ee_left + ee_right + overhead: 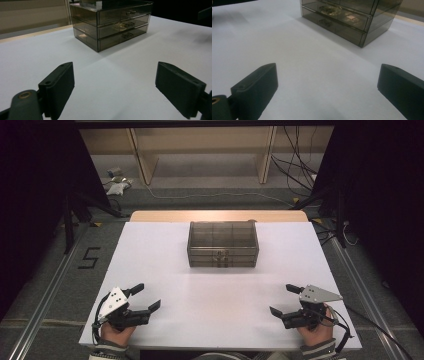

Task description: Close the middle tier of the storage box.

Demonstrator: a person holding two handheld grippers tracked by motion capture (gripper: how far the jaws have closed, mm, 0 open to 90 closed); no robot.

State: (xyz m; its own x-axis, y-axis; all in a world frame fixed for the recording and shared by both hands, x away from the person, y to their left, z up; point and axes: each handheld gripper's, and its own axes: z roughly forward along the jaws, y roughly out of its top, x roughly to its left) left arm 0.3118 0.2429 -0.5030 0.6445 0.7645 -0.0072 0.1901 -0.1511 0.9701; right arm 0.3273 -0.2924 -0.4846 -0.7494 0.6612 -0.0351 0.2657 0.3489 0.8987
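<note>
A smoky clear drawer organiser (223, 244) stands mid-table toward the far edge of the white table (165, 245); cables (295, 167) trail on the floor beyond.

smoky drawer box (348, 18) cut off by the top edge in the right gripper view, its contents (120, 25) too murky to name, person's sleeves (107, 351) clipped at the bottom

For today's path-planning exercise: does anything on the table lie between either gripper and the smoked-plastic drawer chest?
Nothing visible does. The left gripper and right gripper rest open near the table's near edge, and bare white surface runs from both to the drawer chest, whose handled drawer fronts face them.
</note>
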